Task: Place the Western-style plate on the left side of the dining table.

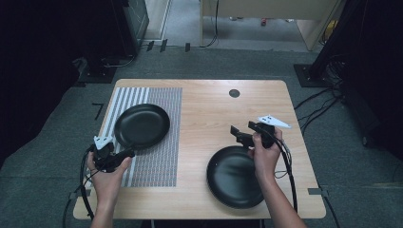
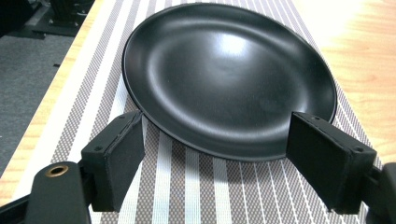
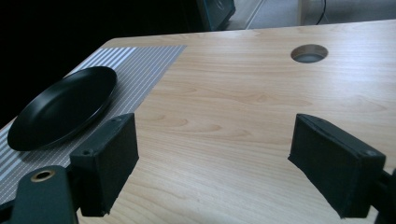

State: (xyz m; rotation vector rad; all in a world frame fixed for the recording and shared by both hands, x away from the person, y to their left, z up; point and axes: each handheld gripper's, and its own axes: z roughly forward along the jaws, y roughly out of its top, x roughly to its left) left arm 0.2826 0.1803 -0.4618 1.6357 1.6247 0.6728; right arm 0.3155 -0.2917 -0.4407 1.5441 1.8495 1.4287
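A black plate (image 1: 141,126) lies on the striped placemat (image 1: 157,166) at the table's left. In the left gripper view this plate (image 2: 229,79) sits just ahead of the jaws, with its near rim level with their tips. My left gripper (image 1: 127,153) (image 2: 222,161) is open, its pads apart from the rim. A second black plate (image 1: 234,176) rests on bare wood at the front right. My right gripper (image 1: 239,135) (image 3: 215,158) hovers beyond that plate's far rim, open, with only wood between its fingers. The right gripper view shows the first plate (image 3: 63,112) off to the left.
The wooden table (image 1: 209,114) has a round cable hole (image 1: 234,93) (image 3: 309,52) near its back edge. Bare wood stretches between the two plates. Cables trail from both grippers over the front edge, and dark equipment stands on the floor around the table.
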